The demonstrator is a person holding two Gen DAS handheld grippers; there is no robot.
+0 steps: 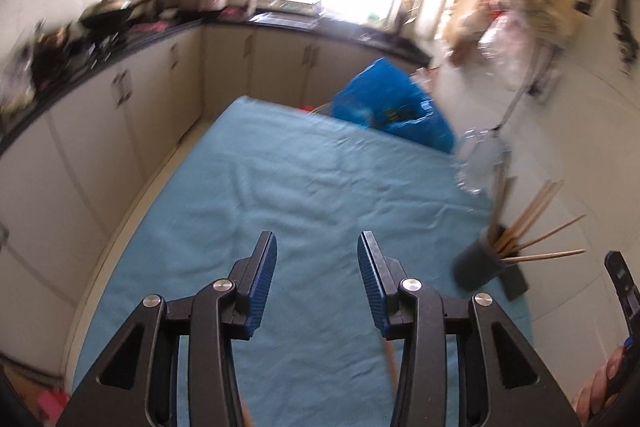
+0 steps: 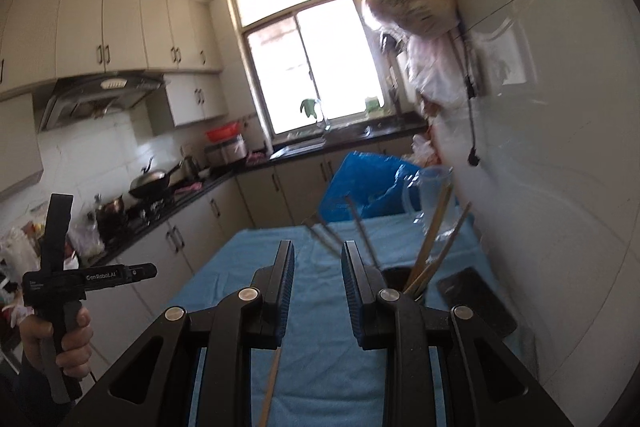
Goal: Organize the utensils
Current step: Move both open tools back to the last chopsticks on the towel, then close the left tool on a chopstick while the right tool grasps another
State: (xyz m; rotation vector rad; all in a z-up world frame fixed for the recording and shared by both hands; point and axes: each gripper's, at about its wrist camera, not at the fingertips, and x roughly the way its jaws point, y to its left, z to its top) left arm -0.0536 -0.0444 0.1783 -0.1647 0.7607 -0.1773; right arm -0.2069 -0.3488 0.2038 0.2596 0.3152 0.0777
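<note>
Left tool (image 1: 317, 269) gapes empty above the blue tabletop (image 1: 280, 167); right tool (image 2: 318, 277) parted, empty, beside the chopstick holder (image 2: 404, 281).

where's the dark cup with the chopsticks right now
The dark cup stands near the right edge of the blue cloth in the left wrist view, between the glass jug behind and a black slab beside it.

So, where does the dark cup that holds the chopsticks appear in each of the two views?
Left wrist view: the dark cup stands at the lower right, on the right edge of the blue cloth.
Right wrist view: the cup is right of centre, partly hidden behind the right gripper.
Shared landmark: the blue bag at the table's far end.
</note>
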